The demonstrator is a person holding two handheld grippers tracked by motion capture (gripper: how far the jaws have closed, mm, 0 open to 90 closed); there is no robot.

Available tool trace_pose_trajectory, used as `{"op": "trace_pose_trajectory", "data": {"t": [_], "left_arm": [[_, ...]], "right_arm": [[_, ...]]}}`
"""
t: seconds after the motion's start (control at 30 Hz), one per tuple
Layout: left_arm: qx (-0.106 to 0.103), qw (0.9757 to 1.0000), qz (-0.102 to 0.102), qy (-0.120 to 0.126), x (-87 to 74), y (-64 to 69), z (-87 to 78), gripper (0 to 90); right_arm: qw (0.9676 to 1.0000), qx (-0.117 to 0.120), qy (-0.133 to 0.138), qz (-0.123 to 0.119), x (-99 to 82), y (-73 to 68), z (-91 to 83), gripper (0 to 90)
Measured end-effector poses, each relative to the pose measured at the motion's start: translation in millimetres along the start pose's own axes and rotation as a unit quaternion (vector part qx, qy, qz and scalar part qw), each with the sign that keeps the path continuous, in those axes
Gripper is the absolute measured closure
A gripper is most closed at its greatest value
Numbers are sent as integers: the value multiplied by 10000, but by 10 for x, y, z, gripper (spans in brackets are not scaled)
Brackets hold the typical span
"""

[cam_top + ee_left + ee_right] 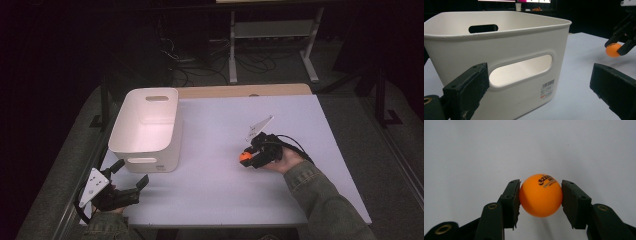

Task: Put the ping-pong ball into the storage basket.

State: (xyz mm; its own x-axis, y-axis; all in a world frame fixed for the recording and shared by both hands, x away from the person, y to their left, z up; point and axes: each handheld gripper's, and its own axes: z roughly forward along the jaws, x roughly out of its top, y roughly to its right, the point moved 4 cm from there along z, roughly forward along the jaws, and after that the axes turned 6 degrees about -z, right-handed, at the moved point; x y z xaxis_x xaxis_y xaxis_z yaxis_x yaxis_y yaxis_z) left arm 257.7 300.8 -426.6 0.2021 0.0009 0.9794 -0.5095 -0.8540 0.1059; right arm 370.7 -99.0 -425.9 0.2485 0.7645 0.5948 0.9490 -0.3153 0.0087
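Covering most of the scene, the white table carries a white bin at its left side, with open top and a handle slot in the near wall. Near the front left corner rests the left gripper, jaws spread wide and empty, pointing at the bin. The right gripper is well apart from the bin, to the right of it, and its two jaws are pressed on both sides of the orange ball. I judge the ball must go into the bin. To do this well, keep the pressure even, because a smooth light ball slips easily; lift before moving left, pass over the rim, and release only above the inside.
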Motion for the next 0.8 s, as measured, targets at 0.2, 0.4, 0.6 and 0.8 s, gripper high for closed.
{"op": "trace_pose_trajectory", "data": {"t": [0.2, 0.4, 0.6, 0.8], "left_arm": [[-6, 10000, 0, 2, 0, -2, 1, 19], [-2, 10000, -2, 3, 1, 1, 0, 19], [0, 10000, -4, 9, 1, 0, 1, 19], [1, 10000, -5, 9, 1, 1, 0, 19]], "right_arm": [[10000, 7, 4, -72, 50, -3, -38, 496], [9999, 5, 41, -111, 130, -4, -117, 496], [9998, -16, 86, -193, 211, 6, -209, 496], [9997, -9, 149, -196, 279, 18, -287, 496]]}}
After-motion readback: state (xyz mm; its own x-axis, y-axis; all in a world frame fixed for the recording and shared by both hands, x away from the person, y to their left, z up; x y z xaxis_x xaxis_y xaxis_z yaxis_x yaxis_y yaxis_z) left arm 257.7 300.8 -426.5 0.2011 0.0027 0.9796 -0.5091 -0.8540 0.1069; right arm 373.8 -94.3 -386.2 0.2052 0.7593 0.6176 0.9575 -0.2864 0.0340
